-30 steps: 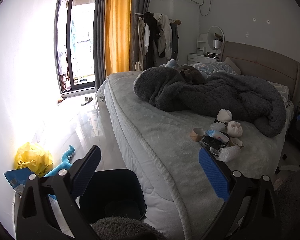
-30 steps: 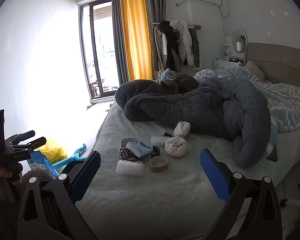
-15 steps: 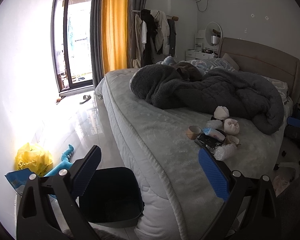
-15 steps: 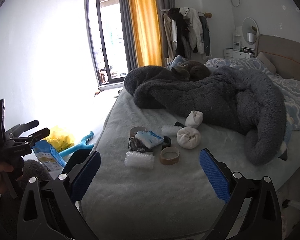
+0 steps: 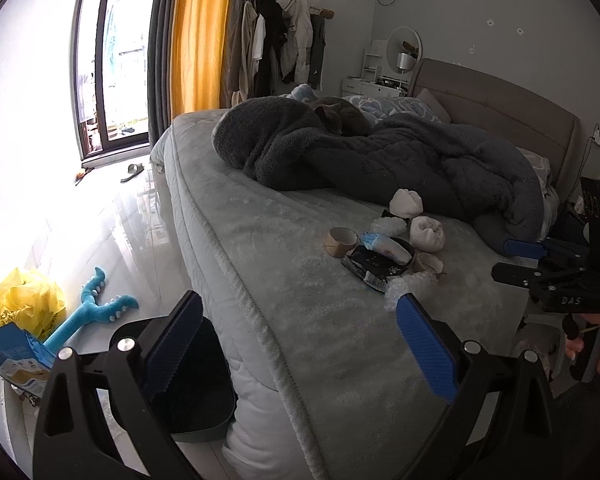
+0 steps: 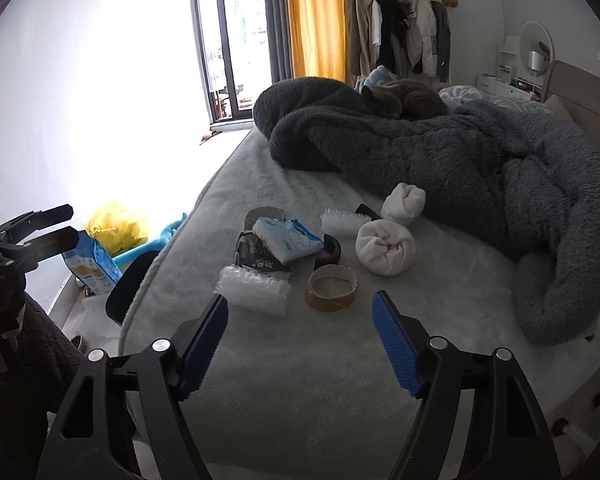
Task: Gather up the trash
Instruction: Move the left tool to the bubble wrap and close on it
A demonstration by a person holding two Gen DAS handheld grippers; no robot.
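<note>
Nearest, right wrist view: right hand-held gripper (image 6: 300,332) poised over the bed (image 6: 300,400), jaws closing from wide, nothing between the pads yet. Probably narrowing to suit a small item.

Just ahead of its tips: bubble wrap piece (image 6: 254,289) and empty tape roll core (image 6: 331,288), side by side on the bedcover. Either looks like the next pick; cannot tell which.

Behind those: dark crumpled wrapper (image 6: 258,258) with a blue-and-white tissue pack (image 6: 288,239) lying on it, a second tape core (image 6: 264,216) beyond, a small dark round container (image 6: 329,250) just right of the pack. Two rolled white socks (image 6: 385,249) near the blanket; probably laundry, not trash.

All trash sits in one cluster near the bed's left edge, presumably gathered within reach of the bin.

Left wrist view: left hand-held gripper (image 5: 300,332) spread wide, empty, held low by the mattress side. Dark bin (image 5: 196,396) on the floor directly below it, touching the mattress. Judged to be waiting there while the right does the picking.

Floor by the wall: blue box (image 5: 10,356), yellow bag (image 5: 30,306), teal toy (image 5: 88,312).

Farther: grey fleece blanket (image 6: 460,160) heaped across the bed, a cat (image 6: 404,98) curled on top. Clothes rack (image 6: 400,36) and window (image 6: 236,40) at the far wall.

Progress: early; no item lifted.
</note>
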